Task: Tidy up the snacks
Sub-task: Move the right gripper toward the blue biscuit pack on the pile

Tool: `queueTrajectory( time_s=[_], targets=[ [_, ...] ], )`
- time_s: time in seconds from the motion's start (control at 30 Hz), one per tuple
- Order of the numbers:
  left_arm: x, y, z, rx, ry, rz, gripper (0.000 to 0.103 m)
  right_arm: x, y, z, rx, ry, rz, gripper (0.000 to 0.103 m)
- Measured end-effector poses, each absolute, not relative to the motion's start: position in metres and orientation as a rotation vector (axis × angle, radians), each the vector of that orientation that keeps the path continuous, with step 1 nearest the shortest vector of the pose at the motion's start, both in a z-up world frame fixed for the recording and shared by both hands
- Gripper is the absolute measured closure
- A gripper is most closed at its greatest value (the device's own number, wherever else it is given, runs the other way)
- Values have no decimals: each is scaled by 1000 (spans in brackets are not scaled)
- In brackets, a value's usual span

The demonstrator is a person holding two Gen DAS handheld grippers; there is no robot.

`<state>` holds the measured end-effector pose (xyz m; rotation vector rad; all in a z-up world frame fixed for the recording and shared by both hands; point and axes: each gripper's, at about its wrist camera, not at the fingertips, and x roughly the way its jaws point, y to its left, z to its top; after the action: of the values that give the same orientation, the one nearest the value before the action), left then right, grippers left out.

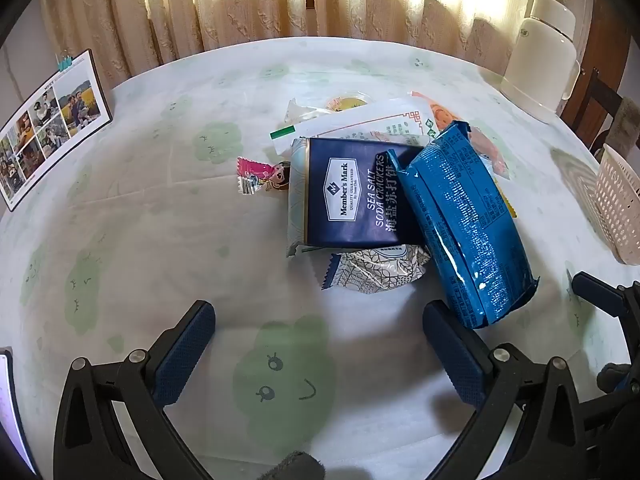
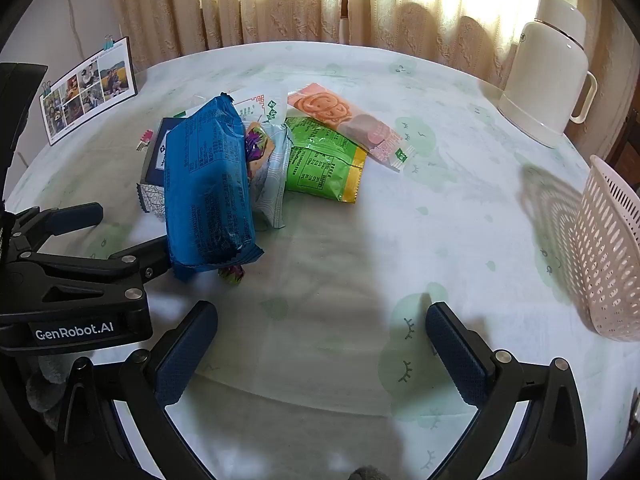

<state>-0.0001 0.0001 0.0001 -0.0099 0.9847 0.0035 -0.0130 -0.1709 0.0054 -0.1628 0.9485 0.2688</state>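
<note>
A pile of snacks lies mid-table. A long blue packet (image 1: 464, 224) leans on a navy soda cracker pack (image 1: 348, 196); it also shows in the right wrist view (image 2: 208, 188). A green packet (image 2: 320, 164), an orange smiley packet (image 2: 340, 120) and a small pink candy (image 1: 256, 176) lie around them. My left gripper (image 1: 320, 348) is open and empty, just short of the pile, its right finger close to the blue packet's near end. My right gripper (image 2: 320, 348) is open and empty over bare cloth. A pale perforated basket (image 2: 608, 256) stands at the right edge.
A white thermos jug (image 2: 548, 68) stands at the back right. A photo calendar (image 2: 88, 88) stands at the back left. The table (image 2: 400, 240) has a green-patterned cloth. Curtains hang behind. The left gripper shows at the left in the right wrist view (image 2: 76, 264).
</note>
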Motion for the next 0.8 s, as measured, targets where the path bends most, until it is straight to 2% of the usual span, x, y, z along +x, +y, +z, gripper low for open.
queueTrajectory(
  time_s=[0.8],
  targets=[
    [0, 0, 1, -9, 982, 5, 0, -11, -172, 5, -171, 954, 278, 0]
  ],
)
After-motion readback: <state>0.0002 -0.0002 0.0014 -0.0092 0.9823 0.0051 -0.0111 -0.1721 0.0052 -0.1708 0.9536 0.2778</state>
